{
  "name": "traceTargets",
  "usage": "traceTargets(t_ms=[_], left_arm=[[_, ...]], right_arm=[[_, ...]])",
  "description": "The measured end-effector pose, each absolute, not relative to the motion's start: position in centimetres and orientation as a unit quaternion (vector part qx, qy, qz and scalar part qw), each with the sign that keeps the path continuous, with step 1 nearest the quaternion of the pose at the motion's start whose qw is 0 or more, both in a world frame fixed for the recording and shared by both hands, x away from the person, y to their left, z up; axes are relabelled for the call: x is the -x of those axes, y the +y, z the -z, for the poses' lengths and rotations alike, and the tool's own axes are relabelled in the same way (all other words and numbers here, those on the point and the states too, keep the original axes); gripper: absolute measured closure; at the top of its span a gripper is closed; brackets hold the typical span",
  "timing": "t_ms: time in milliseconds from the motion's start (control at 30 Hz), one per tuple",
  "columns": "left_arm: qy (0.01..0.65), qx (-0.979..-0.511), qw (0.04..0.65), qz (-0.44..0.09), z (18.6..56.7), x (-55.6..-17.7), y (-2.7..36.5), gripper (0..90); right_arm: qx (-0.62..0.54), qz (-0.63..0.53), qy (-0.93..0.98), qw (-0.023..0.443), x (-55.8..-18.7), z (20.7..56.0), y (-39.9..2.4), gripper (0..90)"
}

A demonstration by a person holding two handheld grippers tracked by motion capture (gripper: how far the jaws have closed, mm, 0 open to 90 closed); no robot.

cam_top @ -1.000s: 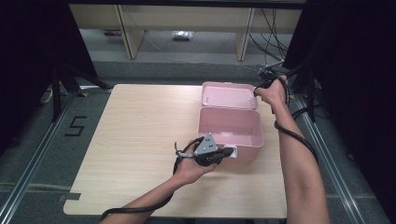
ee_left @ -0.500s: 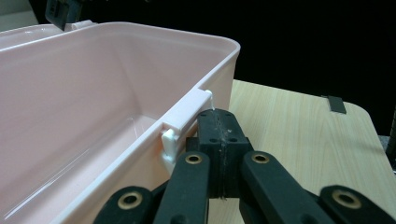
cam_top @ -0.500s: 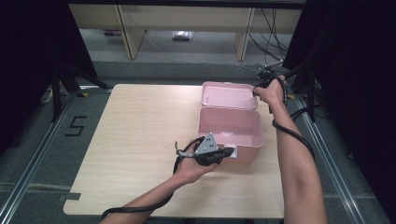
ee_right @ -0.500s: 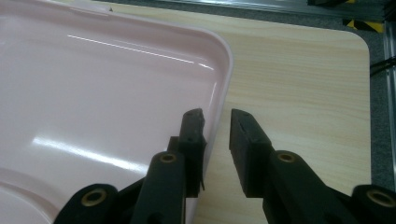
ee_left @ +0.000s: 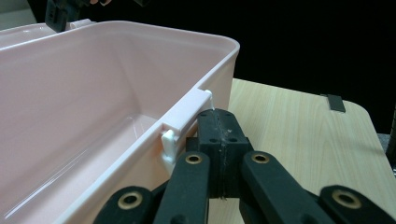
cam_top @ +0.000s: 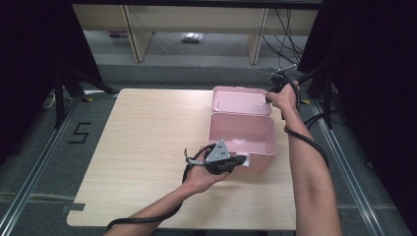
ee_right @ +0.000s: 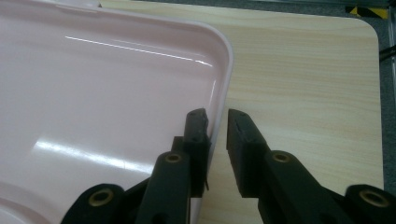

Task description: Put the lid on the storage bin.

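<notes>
Quick count: one light wooden table [cam_top: 147,147], and one pale pink plastic box [cam_top: 241,137] on it with its one hinged pink lid [cam_top: 241,101] flipped open. One white clip latch [ee_left: 180,123] on the box's front wall. Two black two-jaw grippers, left one [cam_top: 241,161] and right one [cam_top: 269,96], with one hand holding each.

Surroundings of a light wooden table [cam_top: 147,147]

The table stood on a grey floor [cam_top: 29,162], where a "5" mark [cam_top: 81,132] lay just off its left edge and a strip of grey tape [cam_top: 73,207] sat at its near left corner. Beyond the far edge, pale wooden shelving [cam_top: 133,24] ran across, with cables [cam_top: 290,34] hanging at far right. A black stand [cam_top: 66,81] rose at far left, and metal rails [cam_top: 351,172] ran along the right.
</notes>
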State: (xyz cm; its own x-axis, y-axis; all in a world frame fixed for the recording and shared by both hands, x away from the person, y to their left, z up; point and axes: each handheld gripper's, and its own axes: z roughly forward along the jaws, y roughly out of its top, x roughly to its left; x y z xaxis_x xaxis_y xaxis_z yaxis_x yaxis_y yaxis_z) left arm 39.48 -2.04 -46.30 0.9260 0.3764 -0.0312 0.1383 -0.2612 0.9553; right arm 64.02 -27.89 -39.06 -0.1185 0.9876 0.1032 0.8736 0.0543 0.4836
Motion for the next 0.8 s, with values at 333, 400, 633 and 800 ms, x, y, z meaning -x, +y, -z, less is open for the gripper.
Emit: traceTargets(t_ms=[333, 400, 633, 800], left_arm=[[0.162, -0.791, 0.581, -0.106, 46.23, -39.46, -2.03, 89.8], [0.163, -0.792, 0.579, -0.106, 46.2, -39.45, -2.0, 89.8], [0.165, -0.792, 0.578, -0.107, 46.14, -39.41, -2.09, 89.8], [0.165, -0.791, 0.579, -0.109, 46.16, -39.4, -2.16, 89.8]], right_arm=[[-0.654, -0.213, 0.713, 0.134, -64.34, 39.39, -27.45, 79.5], [-0.653, -0.212, 0.715, 0.133, -64.36, 39.42, -27.33, 82.3], [-0.652, -0.206, 0.716, 0.138, -64.36, 39.24, -27.36, 84.6], [-0.655, -0.211, 0.711, 0.144, -64.08, 38.86, -27.24, 85.0]])
